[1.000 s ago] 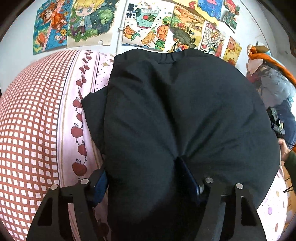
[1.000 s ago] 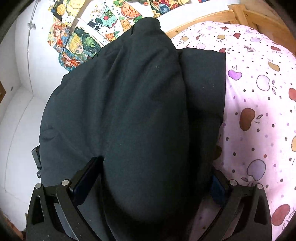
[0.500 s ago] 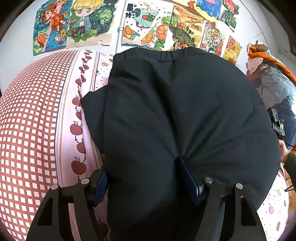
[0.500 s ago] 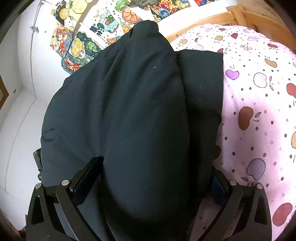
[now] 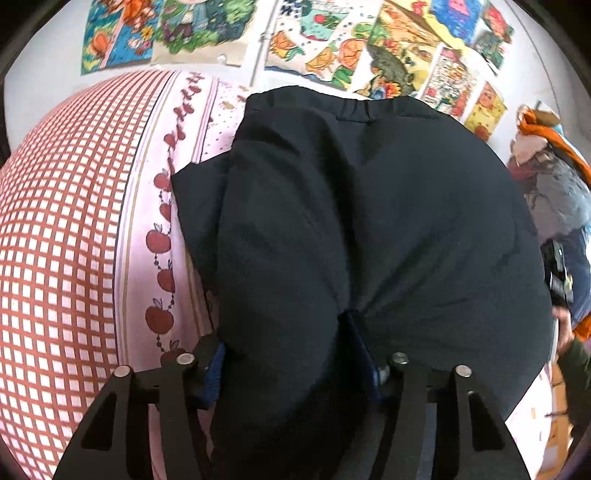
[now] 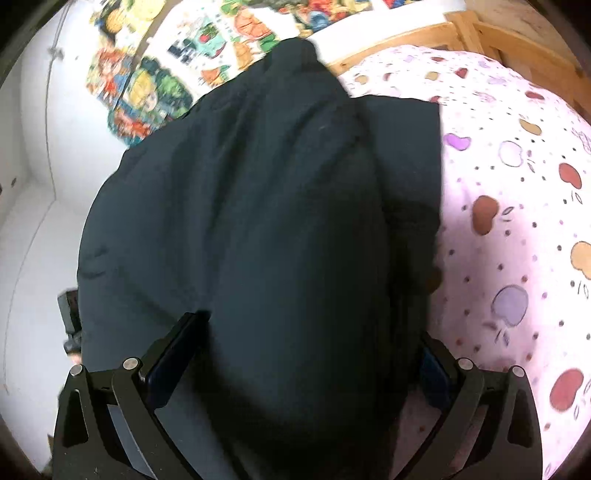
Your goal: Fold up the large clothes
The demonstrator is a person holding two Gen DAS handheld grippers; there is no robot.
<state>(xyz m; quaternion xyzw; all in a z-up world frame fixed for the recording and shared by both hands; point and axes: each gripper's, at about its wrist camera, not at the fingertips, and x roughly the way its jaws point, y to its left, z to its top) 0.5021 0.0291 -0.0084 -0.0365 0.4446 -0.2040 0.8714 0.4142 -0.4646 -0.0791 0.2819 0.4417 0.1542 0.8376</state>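
A large black garment [image 5: 351, 221] hangs forward from my left gripper [image 5: 284, 350], whose two fingers are closed on a thick bunch of its cloth. Its elastic waistband [image 5: 354, 109] shows at the far end. In the right wrist view the same black garment [image 6: 258, 221] hangs from my right gripper [image 6: 306, 347], also closed on a bunch of it. Both fingertip pairs are mostly hidden by the cloth. The garment's far part lies on the bed.
The bed has a pink apple-print sheet [image 6: 517, 240] and a red checked cover [image 5: 55, 240]. Cartoon posters [image 5: 332, 44] cover the white wall behind. A wooden bed frame [image 6: 480, 33] stands at the back right. A pile of clothes [image 5: 554, 184] lies at the right.
Both grippers have moved forward and slightly up with the garment; the wall posters come closer in the right wrist view. The grips are unchanged.
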